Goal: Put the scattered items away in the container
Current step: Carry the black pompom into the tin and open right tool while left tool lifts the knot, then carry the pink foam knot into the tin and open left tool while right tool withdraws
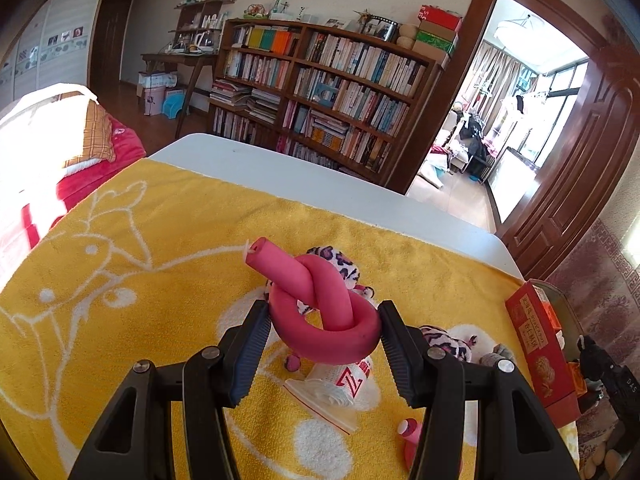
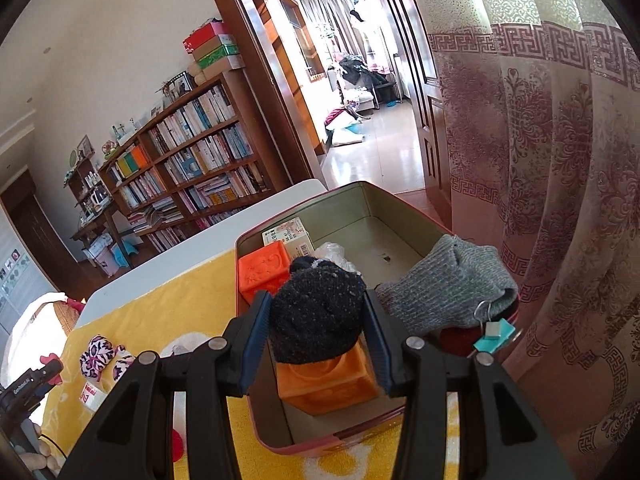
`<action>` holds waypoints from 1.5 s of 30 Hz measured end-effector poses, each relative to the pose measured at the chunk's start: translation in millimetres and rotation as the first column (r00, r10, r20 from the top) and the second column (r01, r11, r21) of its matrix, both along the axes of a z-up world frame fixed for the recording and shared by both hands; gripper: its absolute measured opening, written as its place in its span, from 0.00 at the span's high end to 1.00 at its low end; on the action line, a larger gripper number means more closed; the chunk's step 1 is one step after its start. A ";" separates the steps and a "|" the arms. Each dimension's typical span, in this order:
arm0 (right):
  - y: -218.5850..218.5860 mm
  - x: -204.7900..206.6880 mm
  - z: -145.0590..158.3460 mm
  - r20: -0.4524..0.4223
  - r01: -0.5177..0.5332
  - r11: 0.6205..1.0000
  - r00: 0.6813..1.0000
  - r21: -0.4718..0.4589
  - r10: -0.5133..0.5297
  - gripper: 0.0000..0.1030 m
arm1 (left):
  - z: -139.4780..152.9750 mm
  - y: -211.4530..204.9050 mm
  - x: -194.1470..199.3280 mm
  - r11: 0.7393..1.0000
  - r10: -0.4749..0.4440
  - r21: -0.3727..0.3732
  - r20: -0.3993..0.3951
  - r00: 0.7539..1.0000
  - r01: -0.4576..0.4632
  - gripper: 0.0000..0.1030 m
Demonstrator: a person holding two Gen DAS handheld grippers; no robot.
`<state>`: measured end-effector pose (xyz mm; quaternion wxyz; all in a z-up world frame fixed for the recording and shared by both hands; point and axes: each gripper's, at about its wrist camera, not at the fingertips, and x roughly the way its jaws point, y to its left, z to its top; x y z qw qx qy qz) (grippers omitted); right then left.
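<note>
A tall wooden bookcase (image 1: pixel 320 88) packed with books lines the far wall, stacked boxes (image 1: pixel 438 34) on top, beside an open doorway (image 2: pixel 352 92); patterned curtains (image 2: pixel 560 160) hang right.

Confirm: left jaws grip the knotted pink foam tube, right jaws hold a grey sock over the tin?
Not quite. The right gripper holds a black sock, per the right wrist view; the grey sock drapes over the tin rim. The rest stands.

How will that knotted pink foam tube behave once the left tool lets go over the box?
The pink foam tube looks soft and light: the left tool dents its loop slightly. It will probably spring back, and might bounce or roll off the clutter in the box. Its knot looks likely to hold.
</note>
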<state>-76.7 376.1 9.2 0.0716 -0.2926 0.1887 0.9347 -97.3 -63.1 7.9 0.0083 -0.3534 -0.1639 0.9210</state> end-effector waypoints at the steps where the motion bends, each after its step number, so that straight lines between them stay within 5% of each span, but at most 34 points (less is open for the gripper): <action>1: 0.9 0.7 -0.1 -0.001 0.006 1.000 1.000 0.006 -0.006 0.52 | 2.1 4.9 0.7 1.000 -0.017 0.004 -0.004 1.000 0.017 0.45; 7: 11.1 1.4 -0.1 0.003 0.061 0.998 0.998 0.015 -0.061 0.52 | 12.2 39.3 5.0 0.994 -0.109 0.002 -0.022 0.994 0.109 0.45; 12: 14.1 2.3 -3.1 0.007 0.098 0.995 0.995 0.016 -0.098 0.41 | 14.1 71.4 2.3 0.980 -0.200 0.017 -0.014 0.980 0.200 0.45; 20: 24.2 25.1 18.7 -0.123 0.184 0.983 0.975 -0.007 -0.183 0.35 | 28.4 128.1 -3.4 0.946 -0.324 0.008 -0.018 0.946 0.324 0.45; 37: 49.3 49.6 34.6 -0.202 0.290 0.951 0.931 -0.102 -0.306 0.31 | 42.1 285.2 -45.6 0.812 -0.583 -0.009 0.026 0.812 0.583 0.45; 45: 49.7 52.1 35.4 -0.206 0.300 0.949 0.927 -0.094 -0.314 0.31 | 27.7 338.3 -72.0 0.776 -0.627 -0.018 0.076 0.775 0.630 0.44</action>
